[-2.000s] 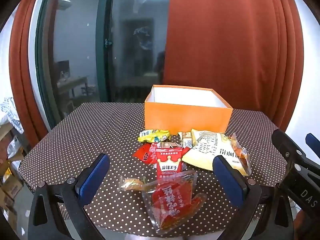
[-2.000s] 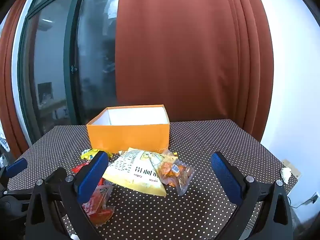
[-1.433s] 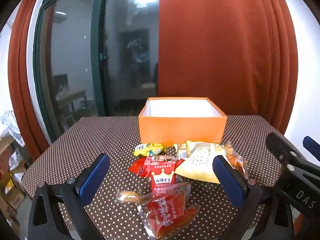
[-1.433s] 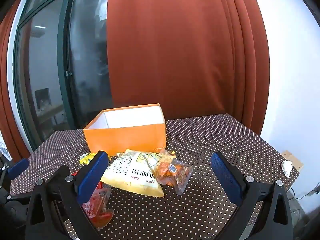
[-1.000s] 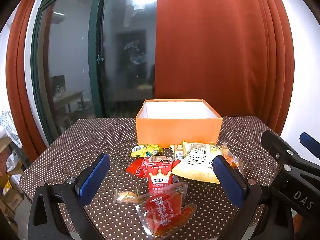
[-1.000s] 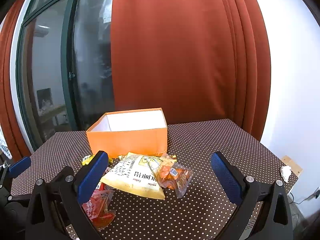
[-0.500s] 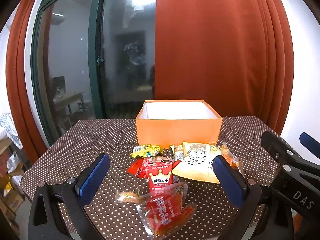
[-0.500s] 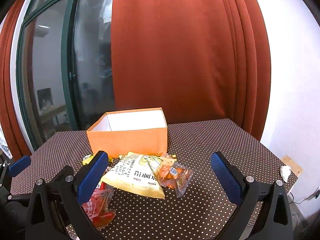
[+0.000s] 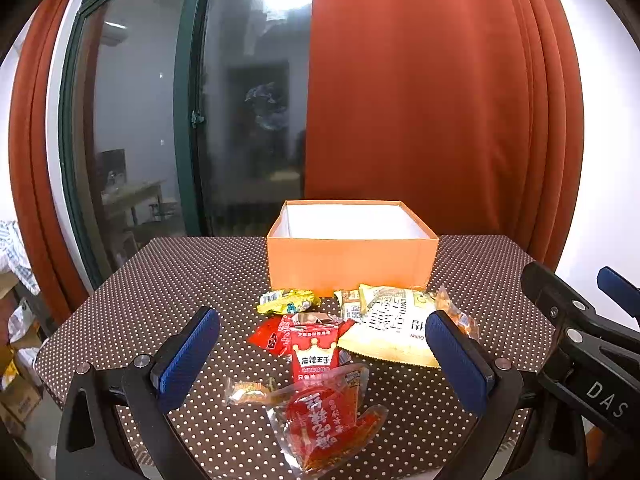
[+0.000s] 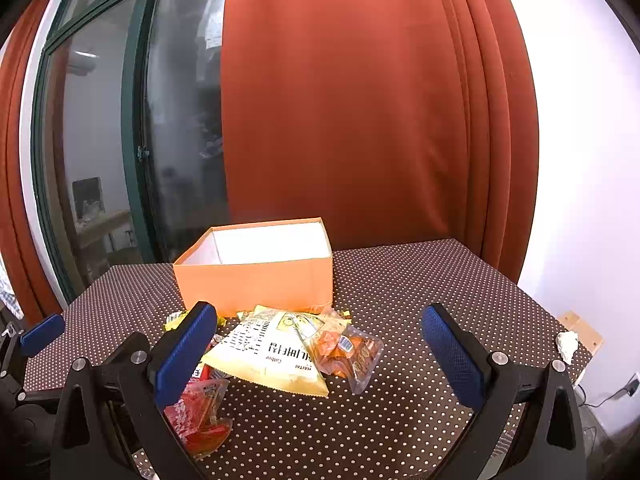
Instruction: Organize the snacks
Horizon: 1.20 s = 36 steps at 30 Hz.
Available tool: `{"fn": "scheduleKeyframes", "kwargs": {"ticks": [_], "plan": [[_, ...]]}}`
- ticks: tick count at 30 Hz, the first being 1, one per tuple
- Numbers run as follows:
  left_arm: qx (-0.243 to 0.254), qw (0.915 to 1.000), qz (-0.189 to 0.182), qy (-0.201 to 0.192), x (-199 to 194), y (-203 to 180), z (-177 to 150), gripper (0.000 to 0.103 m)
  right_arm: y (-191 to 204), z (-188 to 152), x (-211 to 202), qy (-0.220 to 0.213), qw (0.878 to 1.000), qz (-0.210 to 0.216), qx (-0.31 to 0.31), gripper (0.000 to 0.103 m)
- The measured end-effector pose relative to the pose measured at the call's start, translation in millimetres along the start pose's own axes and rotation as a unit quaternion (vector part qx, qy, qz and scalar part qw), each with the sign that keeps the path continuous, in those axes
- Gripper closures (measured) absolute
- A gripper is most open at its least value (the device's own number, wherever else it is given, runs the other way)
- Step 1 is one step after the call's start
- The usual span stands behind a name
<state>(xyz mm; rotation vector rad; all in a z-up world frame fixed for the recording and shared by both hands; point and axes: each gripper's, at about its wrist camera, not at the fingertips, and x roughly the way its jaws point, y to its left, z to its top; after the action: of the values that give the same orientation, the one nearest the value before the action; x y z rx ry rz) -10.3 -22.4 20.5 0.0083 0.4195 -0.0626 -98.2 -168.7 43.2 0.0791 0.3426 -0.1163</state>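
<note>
Brown polka-dot tablecloth (image 9: 168, 280) across the whole table, dark green-framed glass door (image 9: 192, 120) and rust-red curtain (image 9: 420, 100) behind.

Left wrist view, from the left: left gripper (image 9: 322, 354) low in the foreground, blue-padded fingers (image 9: 186, 354) spread wide, nothing between them, hovering above the near edge of the snack pile. Small clear-wrapped sweet (image 9: 250, 390) nearest the left finger, on the cloth. Yellow wrapper (image 9: 288, 300) farther back, just in front of the orange box (image 9: 352, 264). Red packets (image 9: 272, 334) beneath and beside a red pouch with a crown (image 9: 316, 350), which overlaps a clear pouch of red snack (image 9: 328, 416) lying closest to the camera. Large pale yellow bag (image 9: 390, 330) to the right, touching the crown pouch, its back edge near the box's front wall; a small beige packet (image 9: 350, 306) tucked at its left. Clear orange-filled packet (image 9: 456, 316) partly hidden behind the right finger. Box open-topped, white inside, no snack visible in it from this low angle. Black frame of the right gripper along the right edge.

Right wrist view, from the left: blue tip of the left gripper at the edge, then right gripper (image 10: 320, 350), fingers (image 10: 450, 354) equally wide apart, gripping nothing. Same clear red pouch (image 10: 198, 412) under the left finger, pale yellow bag (image 10: 268, 352) mid-frame, orange-filled packet (image 10: 348, 350) touching its right side, orange box (image 10: 256, 280) behind. Crumpled white scrap (image 10: 568, 342) on a piece of cardboard (image 10: 582, 332) beyond the table's right edge.
</note>
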Motion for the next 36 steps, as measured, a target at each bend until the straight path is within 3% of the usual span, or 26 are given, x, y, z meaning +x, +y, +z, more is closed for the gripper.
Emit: {"fn": "scheduleKeyframes", "kwargs": {"ticks": [36], "plan": [[0.004,0.9999,0.008,-0.005,-3.8,1.4,5.2,0.001,4.4,5.0,3.1,0.003,1.0,0.011,0.001,0.0]]}}
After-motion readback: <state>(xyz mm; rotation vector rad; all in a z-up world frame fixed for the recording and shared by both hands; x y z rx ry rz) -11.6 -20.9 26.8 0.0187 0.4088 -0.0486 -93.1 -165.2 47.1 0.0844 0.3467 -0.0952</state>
